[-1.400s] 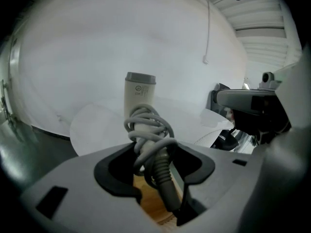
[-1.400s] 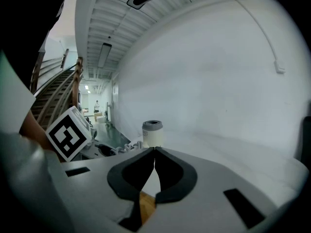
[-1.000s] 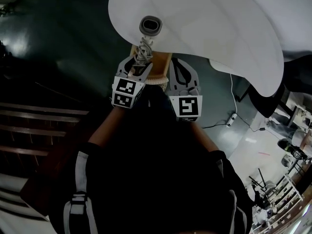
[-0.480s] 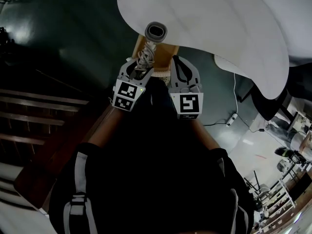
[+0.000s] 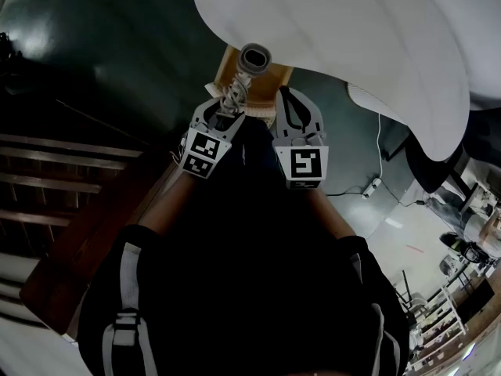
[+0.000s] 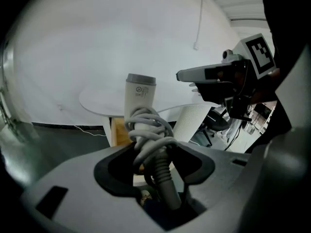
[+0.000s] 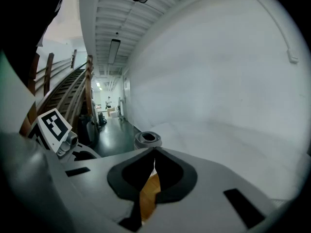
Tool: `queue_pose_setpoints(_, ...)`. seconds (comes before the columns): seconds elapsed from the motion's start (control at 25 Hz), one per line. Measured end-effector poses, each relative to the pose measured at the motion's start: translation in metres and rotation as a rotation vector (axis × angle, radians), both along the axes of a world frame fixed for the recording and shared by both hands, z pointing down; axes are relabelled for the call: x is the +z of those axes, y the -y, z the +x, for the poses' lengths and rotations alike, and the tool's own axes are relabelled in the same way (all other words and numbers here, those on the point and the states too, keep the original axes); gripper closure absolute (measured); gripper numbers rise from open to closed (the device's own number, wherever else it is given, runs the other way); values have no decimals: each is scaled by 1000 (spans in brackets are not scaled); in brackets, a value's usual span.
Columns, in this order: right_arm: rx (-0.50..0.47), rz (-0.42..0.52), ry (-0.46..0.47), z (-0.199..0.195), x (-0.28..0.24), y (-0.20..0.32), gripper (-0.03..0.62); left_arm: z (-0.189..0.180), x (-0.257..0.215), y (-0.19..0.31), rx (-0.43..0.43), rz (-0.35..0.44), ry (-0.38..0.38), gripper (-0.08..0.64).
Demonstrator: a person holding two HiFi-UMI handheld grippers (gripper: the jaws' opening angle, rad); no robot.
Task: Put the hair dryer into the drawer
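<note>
A white hair dryer [image 5: 252, 59] with its grey cord wound round the handle [image 6: 148, 130] stands up out of my left gripper [image 5: 225, 106], which is shut on the handle. Its round nozzle [image 7: 147, 140] points up, just above a light wooden unit [image 5: 228, 67] under the white table's edge. Only a slice of that wooden unit [image 6: 118, 132] shows, and I cannot make out a drawer front. My right gripper [image 5: 284, 94] hangs beside the left one, to its right. Its jaws meet at the tips [image 7: 154, 150] with nothing between them.
A large round white table [image 5: 352, 45] overhangs the wooden unit. A white ribbed cylinder [image 6: 192, 123] stands to the right under the table. Wooden stairs [image 5: 63, 178] run along the left. A power strip with cable [image 5: 374, 186] lies on the dark glossy floor at right.
My left gripper has carried the hair dryer forward and down, off the table's rim toward the wooden unit. The right gripper has sunk slightly alongside it.
</note>
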State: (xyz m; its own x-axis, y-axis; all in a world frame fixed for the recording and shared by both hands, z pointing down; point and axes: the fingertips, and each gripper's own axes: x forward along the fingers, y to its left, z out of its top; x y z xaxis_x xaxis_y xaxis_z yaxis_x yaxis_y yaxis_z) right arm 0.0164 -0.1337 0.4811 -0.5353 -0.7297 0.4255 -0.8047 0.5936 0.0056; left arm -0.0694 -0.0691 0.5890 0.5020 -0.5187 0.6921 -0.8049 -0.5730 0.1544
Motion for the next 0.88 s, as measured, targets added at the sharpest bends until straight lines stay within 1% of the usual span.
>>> queue_pose_setpoints(0.08,0,-27,-1,-1,3,-2,568,-1,8,-6,21,-10,15,331)
queue_pose_setpoints(0.2,8,-73,2,1,9,-3,569,-1,14,-8,53,0,43,332)
queue_pose_setpoints(0.36,5,-64,-1,0,13,0,568,-4,13,-6,91,16,52,331)
queue_pose_setpoints(0.44,7,-75,0,0,16,-1,568,-5,16,-8,117,18,65,331)
queue_pose_setpoints(0.56,8,-50,-1,1,19,1,568,-6,25,-15,155,-3,85,331)
queue_pose_setpoints(0.68,17,-100,3,-3,24,-3,568,-10,36,-22,179,-38,102,331)
queue_pose_setpoints(0.76,22,-110,1,-5,26,-6,568,-13,43,-27,193,-64,111,331)
queue_pose_setpoints(0.88,26,-78,-3,-3,29,-5,568,-16,52,-29,222,-102,125,331)
